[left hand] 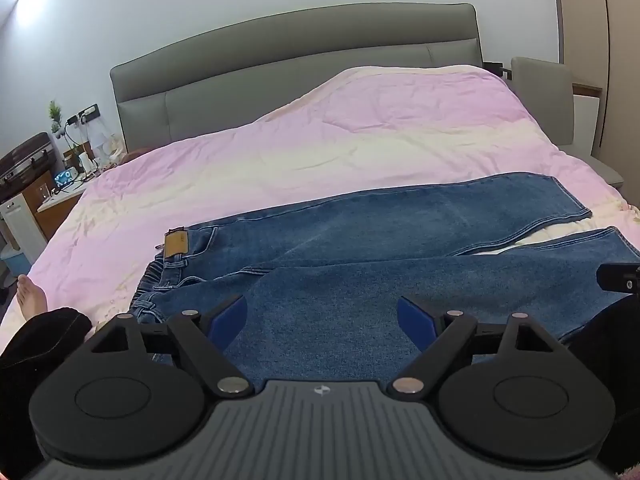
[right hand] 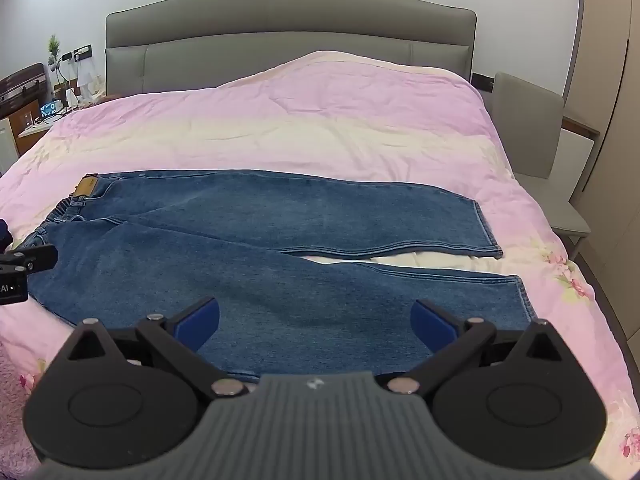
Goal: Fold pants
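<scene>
Pink duvet [right hand: 320, 128] bears spread jeans [right hand: 248, 240]; both claws gape above

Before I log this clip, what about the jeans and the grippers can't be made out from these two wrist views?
- Left wrist view: near edge of the jeans hidden behind the left gripper body.
- Same view: right gripper cut off at the frame edge; its fingers are out of sight.
- Right wrist view: near leg's lower edge hidden by the right gripper.
- Tan waistband patch: lettering too small.
</scene>
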`<state>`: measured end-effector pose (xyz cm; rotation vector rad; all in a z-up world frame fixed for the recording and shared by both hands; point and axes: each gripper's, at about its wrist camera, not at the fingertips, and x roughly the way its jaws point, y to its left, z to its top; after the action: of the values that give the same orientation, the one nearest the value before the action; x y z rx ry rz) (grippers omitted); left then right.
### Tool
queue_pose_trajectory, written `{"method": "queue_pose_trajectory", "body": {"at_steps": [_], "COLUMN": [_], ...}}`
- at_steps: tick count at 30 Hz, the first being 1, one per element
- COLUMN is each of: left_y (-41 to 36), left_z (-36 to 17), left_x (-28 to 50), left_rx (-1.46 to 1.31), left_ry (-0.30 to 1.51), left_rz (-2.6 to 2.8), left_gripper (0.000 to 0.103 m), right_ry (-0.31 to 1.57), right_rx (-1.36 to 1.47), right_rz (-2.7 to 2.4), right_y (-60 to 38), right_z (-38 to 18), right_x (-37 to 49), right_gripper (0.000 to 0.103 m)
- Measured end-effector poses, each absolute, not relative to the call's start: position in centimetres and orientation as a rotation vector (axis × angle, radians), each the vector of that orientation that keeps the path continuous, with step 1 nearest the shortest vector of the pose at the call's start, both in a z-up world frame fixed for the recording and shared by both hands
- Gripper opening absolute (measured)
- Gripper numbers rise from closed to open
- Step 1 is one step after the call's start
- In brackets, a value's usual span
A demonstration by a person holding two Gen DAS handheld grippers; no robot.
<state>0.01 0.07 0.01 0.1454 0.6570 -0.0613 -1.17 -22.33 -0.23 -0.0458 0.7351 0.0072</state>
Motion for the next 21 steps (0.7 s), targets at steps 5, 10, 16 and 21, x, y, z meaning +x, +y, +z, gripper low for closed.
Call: {"method": "queue_pose_trajectory", "body": {"at_steps": [5, 10, 16, 21], "left_y": [0.78, 0.08, 0.15, 0.12], "left_z": [0.01, 0.0, 0.03, -0.05], "left_x": [-0.09, -0.19, -0.31, -0.38], "left_rx": [0.125, 0.159, 0.153, 0.156], "left_ry": [0.654, 0.65, 0.645, 0.636], "left_rz": [-0.077, -0.057, -0.063, -0.059], "left_gripper": [0.096, 0.095, 0.094, 0.094], "right_ry": [0.734, 0.733, 0.737, 0.736], "right_rx": [-0.043, -0.048, -0.052, -0.054], "right_rz": [0.023, 0.027, 0.03, 0.032], "right_y": [-23.0, -23.08, -23.11, -23.06], "right_z": [-0.32, -0.3, -0.27, -0.29], "right_x": [-1.29, -1.33, -1.25, -1.21], "right_gripper": [0.098, 0.098, 0.098, 0.098]}}
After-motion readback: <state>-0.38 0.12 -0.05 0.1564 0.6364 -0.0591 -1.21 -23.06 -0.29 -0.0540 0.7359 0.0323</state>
